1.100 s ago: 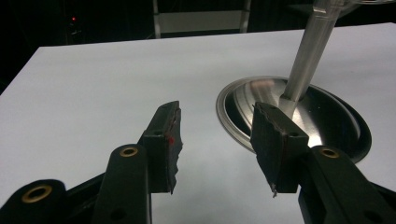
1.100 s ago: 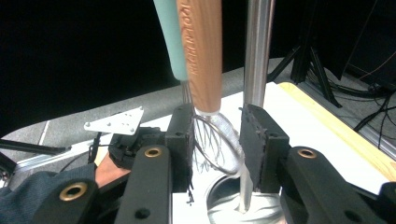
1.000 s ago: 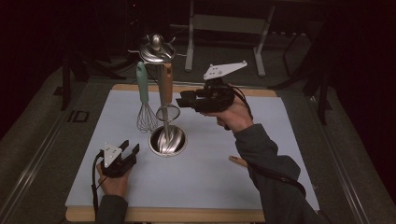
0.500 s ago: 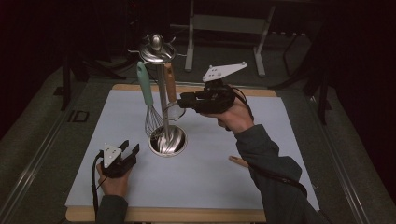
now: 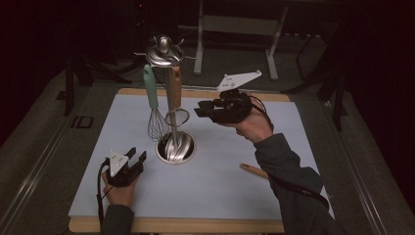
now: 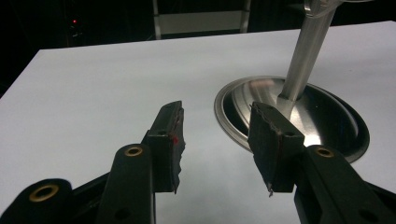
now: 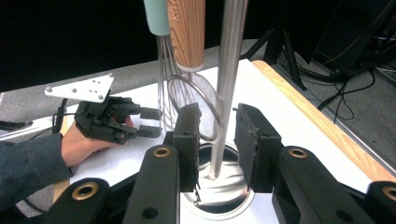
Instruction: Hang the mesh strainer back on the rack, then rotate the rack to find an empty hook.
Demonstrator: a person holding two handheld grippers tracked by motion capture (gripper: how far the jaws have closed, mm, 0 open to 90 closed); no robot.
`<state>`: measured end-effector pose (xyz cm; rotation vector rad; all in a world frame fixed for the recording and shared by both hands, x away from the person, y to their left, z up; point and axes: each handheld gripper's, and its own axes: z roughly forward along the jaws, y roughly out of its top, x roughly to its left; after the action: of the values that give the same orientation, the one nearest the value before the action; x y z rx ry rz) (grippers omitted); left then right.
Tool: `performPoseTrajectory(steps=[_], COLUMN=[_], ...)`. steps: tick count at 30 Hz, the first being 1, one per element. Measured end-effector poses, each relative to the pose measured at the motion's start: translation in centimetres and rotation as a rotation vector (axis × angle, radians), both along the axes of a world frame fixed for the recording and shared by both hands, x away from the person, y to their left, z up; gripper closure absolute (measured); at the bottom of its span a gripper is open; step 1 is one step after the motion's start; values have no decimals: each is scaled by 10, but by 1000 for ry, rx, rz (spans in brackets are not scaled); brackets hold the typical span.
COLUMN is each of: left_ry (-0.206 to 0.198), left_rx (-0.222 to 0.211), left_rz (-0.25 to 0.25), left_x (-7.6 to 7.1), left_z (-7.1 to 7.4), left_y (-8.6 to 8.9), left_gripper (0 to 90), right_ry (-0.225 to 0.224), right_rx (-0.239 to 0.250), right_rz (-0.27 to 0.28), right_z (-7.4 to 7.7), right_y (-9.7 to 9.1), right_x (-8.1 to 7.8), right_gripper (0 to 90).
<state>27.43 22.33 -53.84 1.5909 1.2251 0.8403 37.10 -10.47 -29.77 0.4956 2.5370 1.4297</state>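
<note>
Steel stand pole point(image 7: 227, 88) sits between the half-open right claw point(image 7: 217, 140), untouched.

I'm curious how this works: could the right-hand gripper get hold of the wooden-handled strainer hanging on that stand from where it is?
Probably yes. The right gripper sits level with the strainer, its jaws apart and nothing between them. But the stand's steel pole and the whisk hang very close, so it might bump those.

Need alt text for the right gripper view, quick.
The right gripper stands open around the steel stand pole, not touching it. A whisk and a wooden-handled strainer hang just behind; the left gripper rests farther back.
</note>
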Motion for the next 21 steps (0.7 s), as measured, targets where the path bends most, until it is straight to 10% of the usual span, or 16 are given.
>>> performPoseTrajectory(steps=[8,21], left_ry=[-17,-275], left_rx=[-60,-231], left_rz=[18,-36], left_x=[-5,-19], left_z=[11,100], left_y=[5,0], left_gripper=[599,870], right_ry=[-5,18], right_rx=[-27,-62], right_rz=[-11,-113], right_z=[-5,-26], right_y=[-5,-28], right_x=[0,5], right_gripper=[691,567])
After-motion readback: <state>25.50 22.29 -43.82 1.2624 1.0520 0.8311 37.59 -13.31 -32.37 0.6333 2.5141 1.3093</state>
